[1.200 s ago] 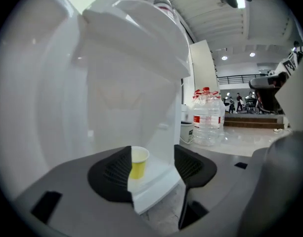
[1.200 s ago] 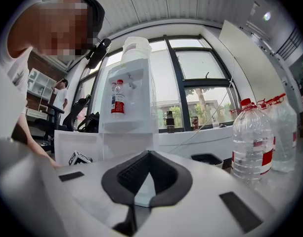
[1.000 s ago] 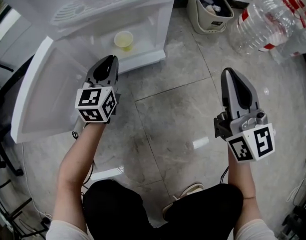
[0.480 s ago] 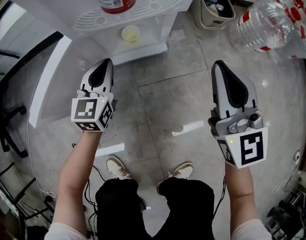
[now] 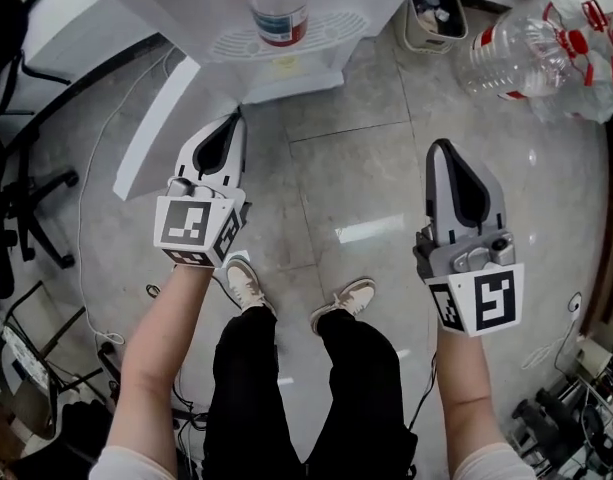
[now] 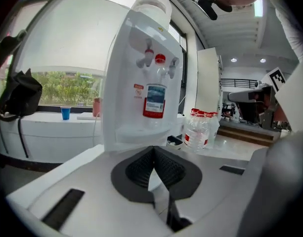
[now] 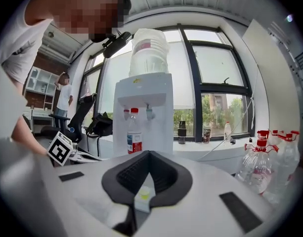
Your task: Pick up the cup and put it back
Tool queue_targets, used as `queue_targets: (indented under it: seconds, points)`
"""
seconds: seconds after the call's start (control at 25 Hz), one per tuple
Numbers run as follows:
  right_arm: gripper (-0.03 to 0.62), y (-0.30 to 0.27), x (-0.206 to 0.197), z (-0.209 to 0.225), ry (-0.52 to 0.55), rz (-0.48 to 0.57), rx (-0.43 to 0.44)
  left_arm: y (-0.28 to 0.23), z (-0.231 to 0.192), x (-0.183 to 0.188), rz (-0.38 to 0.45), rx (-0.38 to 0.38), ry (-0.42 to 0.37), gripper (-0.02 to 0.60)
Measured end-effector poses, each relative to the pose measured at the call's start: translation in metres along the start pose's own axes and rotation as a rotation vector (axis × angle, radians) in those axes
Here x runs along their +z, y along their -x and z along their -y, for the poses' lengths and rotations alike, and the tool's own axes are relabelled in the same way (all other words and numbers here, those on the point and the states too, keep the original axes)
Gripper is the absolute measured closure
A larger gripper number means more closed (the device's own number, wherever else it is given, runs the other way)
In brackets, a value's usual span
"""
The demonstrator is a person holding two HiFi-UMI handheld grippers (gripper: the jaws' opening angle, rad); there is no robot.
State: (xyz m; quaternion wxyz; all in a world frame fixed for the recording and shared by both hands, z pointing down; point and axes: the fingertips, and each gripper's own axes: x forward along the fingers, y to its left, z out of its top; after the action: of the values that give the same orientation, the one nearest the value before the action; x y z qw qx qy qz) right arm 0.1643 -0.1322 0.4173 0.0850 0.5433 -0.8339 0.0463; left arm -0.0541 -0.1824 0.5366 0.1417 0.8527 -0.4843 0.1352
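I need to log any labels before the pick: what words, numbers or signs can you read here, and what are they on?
No text can be read in any view.
Label on the bottle at the water dispenser: red and blue, print too small to read.
Sticker on the dispenser front: too blurred.
Large bottles on the floor, red labels: unreadable.
Marker cubes: black-and-white square patterns only, no words.

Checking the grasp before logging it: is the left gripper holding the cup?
No, the left gripper has its jaws shut on each other with nothing between them.
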Motion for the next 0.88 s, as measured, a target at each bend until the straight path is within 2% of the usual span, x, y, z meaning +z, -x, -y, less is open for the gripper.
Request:
queue_targets:
  seconds: [0.28,0.6,0.88]
  points:
    - [0.574,0.024,0.081,-0.026,-0.011,-0.026,0.023,0.055,0.021,0.079,-0.007,-0.032,-0.043,0.558]
    - [0.574,0.044,0.161,-0.053,-0.081,-0.068,0.010,0.105,0.034,0.169,-0.006,-0.063,-0.070,0.558]
    - [0.574,0.056,0.249,-0.042,-0.094,-0.051,0.007,0.135,0.037,0.264,0.052,-0.029,-0.044,0.558]
